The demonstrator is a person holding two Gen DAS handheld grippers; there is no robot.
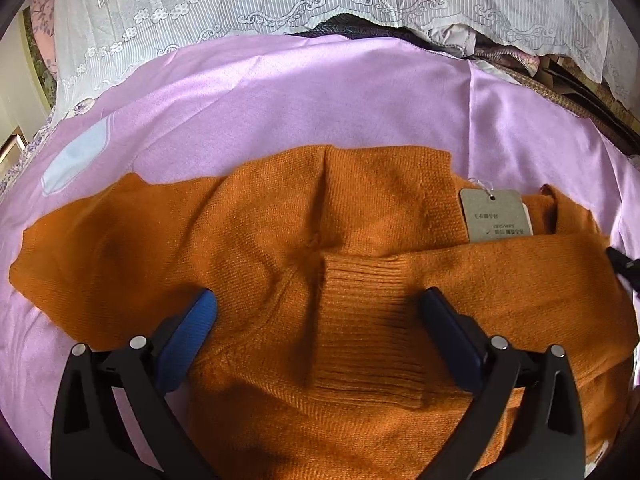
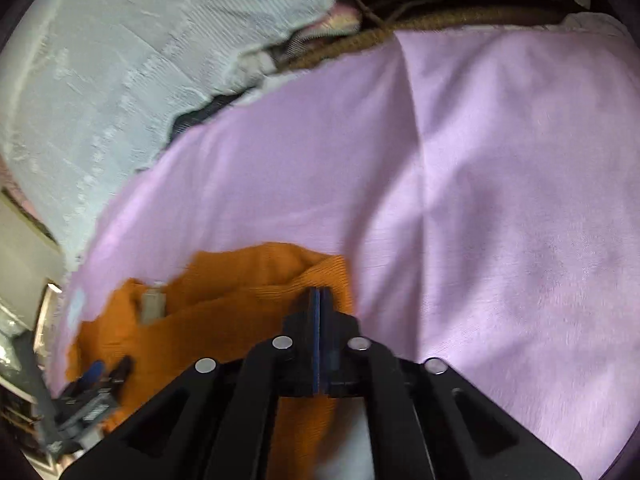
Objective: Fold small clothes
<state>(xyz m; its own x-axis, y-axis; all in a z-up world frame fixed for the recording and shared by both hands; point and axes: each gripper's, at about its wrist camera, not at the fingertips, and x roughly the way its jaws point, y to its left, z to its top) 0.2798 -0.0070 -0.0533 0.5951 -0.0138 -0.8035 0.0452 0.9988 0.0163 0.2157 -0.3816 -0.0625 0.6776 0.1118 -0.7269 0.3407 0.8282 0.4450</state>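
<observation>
An orange knit sweater lies spread on a pink sheet, with one sleeve folded across its body so the ribbed cuff rests in the middle. A grey cardboard tag hangs near its right side. My left gripper is open just above the sweater, its blue-padded fingers either side of the cuff. In the right wrist view my right gripper is shut at the sweater's right edge; whether it pinches the fabric I cannot tell. The left gripper shows at lower left in that view.
A white lace cloth covers things along the far side of the sheet. Brown woven items lie at the far right. The pink sheet stretches wide to the right of the sweater.
</observation>
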